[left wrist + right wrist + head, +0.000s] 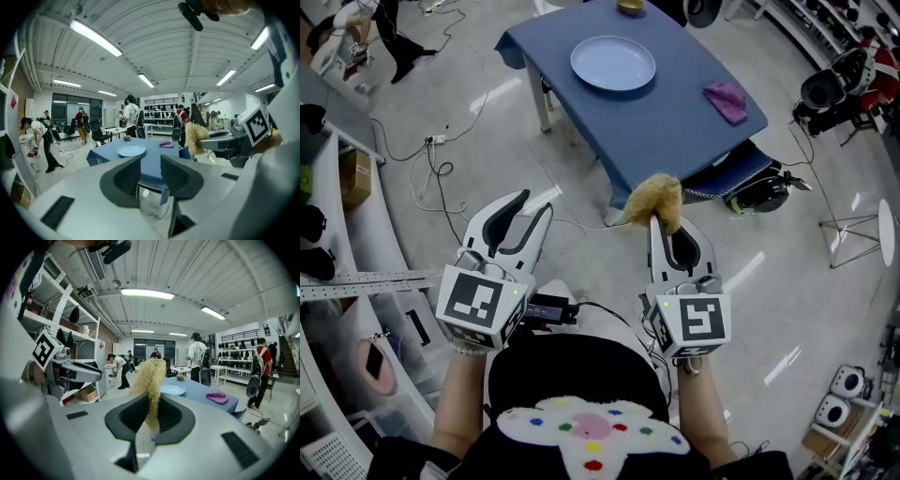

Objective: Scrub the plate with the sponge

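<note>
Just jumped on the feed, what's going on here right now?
A person stands back from the blue table, holding a gripper in each hand. The right gripper is clamped on a tan, fibrous sponge. The left gripper is open with nothing between its jaws. The plate sits on the table near a purple cloth. The sponge hasn't reached it, so scrubbing hasn't begun.

The sponge [654, 200] is looking coarse and fibrous, a shaggy tan tuft. The plate [613, 63] is showing a smooth, pale, faintly glossy face. A matt blue cloth is covering the table [666, 141], and a soft purple rag [727, 101] is lying near its right edge. The left gripper [534, 202] and right gripper [670, 223] are looking like smooth white plastic, matt black inside the jaws. The polished grey floor [787, 281] is gleaming with light streaks.
</note>
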`<state>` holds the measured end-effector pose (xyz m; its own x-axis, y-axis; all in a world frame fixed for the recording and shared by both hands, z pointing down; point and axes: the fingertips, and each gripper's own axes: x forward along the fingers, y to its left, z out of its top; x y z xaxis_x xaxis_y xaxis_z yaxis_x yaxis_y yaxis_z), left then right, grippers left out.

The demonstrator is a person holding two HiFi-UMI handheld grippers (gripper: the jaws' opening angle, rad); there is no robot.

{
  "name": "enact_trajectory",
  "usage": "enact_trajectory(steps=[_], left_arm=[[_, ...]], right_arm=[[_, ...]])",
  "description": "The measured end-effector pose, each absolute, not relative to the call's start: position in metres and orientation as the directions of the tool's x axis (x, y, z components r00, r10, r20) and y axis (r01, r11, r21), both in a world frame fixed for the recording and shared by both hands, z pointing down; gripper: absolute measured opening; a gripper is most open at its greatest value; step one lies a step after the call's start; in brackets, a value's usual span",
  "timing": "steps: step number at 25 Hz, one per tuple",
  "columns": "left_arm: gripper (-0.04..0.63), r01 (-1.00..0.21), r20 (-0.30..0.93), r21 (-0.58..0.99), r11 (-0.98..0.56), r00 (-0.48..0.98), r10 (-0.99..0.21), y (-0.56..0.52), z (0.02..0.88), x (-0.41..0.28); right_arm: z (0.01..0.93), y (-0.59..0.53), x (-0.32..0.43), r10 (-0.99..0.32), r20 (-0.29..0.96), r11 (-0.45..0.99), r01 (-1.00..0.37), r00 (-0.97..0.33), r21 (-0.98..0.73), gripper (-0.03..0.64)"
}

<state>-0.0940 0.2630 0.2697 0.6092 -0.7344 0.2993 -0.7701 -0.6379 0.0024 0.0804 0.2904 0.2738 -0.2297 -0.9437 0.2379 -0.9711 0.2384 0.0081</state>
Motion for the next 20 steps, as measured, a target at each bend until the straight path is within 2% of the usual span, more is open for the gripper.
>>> enact_trajectory(steps=[10, 20], left_arm=[[0.129, -0.747, 0.305, 0.008, -0.665, 0.635, -0.709, 0.239, 0.281, -0.075], [0.129, -0.702, 0.306, 0.032, -0.712, 0.684, -0.662, 0.156, 0.289, -0.064]], right_arm=[[0.285, 0.272, 0.100, -0.953, 0.233, 0.199, -0.980, -0.194, 0.000, 0.044], [0.287, 0.194, 0.104, -0.959, 0.242, 0.150, -0.989, -0.144, 0.010, 0.044]])
